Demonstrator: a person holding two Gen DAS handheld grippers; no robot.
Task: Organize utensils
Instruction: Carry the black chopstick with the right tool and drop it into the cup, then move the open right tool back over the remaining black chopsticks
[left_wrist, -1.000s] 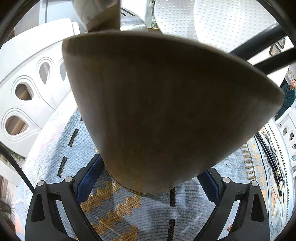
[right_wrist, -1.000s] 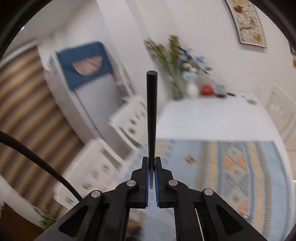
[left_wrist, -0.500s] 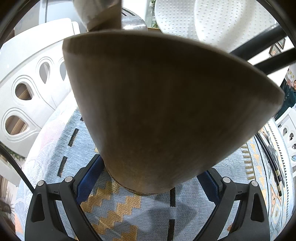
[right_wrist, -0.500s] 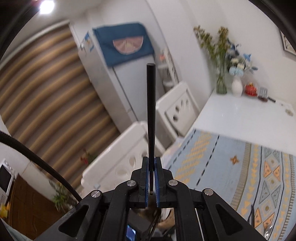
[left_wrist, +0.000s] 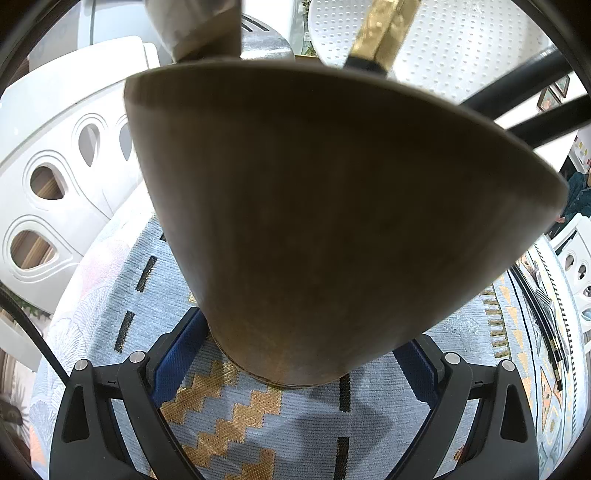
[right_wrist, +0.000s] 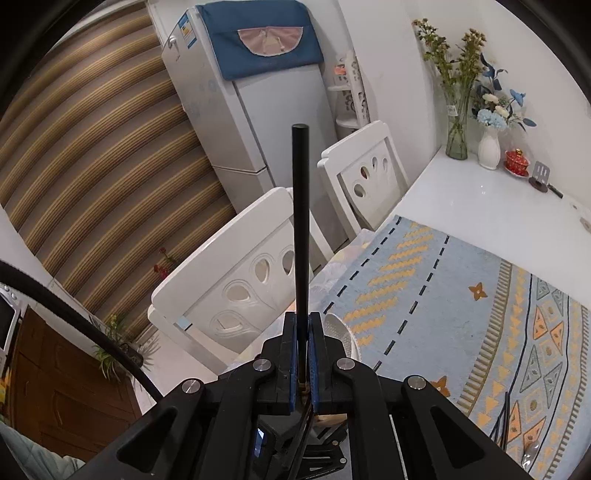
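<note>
A tapered wooden utensil holder (left_wrist: 332, 206) fills the left wrist view. It stands on the blue patterned table mat (left_wrist: 258, 417), and my left gripper (left_wrist: 297, 354) is shut on its base, a blue pad on each side. Black handles (left_wrist: 517, 92), a white perforated skimmer (left_wrist: 450, 48) and a pale spatula (left_wrist: 199, 22) stick out of its top. A gold utensil tip with a black collar (left_wrist: 384, 33) hangs over the rim. My right gripper (right_wrist: 303, 325) is shut on a black-handled utensil (right_wrist: 300, 221) that points up and away.
White chairs (right_wrist: 236, 280) stand along the table's left edge, with a fridge (right_wrist: 255, 103) behind them. More dark utensils (right_wrist: 504, 417) lie on the mat (right_wrist: 443, 280) at the lower right. Vases with flowers (right_wrist: 458, 136) stand at the table's far end.
The right wrist view has swung from the table's far end toward the chairs and fridge. A gold utensil tip has appeared over the holder's rim in the left wrist view. The left gripper is unchanged.
</note>
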